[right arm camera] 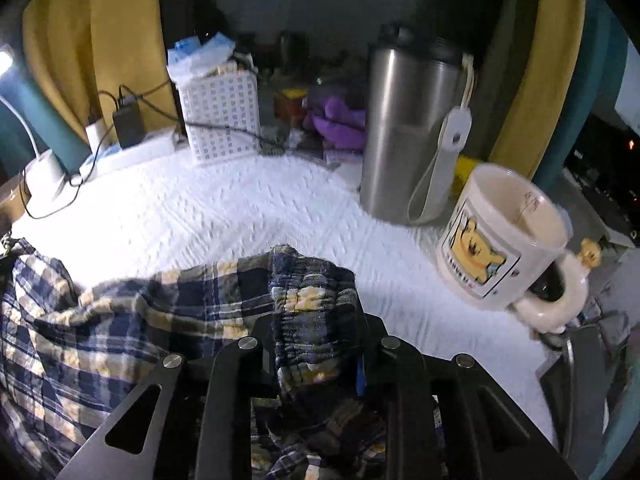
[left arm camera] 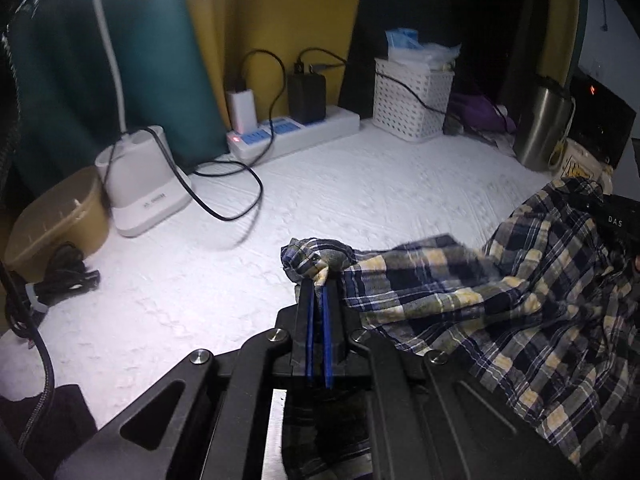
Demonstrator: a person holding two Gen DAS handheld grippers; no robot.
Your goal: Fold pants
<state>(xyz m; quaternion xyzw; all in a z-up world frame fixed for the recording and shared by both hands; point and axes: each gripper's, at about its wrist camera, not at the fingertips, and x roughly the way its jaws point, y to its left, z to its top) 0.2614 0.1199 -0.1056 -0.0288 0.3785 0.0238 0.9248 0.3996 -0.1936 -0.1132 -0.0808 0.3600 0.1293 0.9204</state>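
Pants [left arm camera: 460, 280] pinched at two corners: left gripper [left arm camera: 319, 280] clamped on bunched corner, right gripper [right arm camera: 316, 320] gripping waistband. Keep edge between taut, lift evenly, clear of mug [right arm camera: 496, 236] right of right gripper.

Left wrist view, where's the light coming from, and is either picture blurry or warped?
Left wrist view: bright light from the upper left glares on the white bed cover beside the lamp base; the edges go dark. Right wrist view: dimmer, with motion blur on the bear mug. Both bend straight lines, fisheye style, and the plaid pants look soft.
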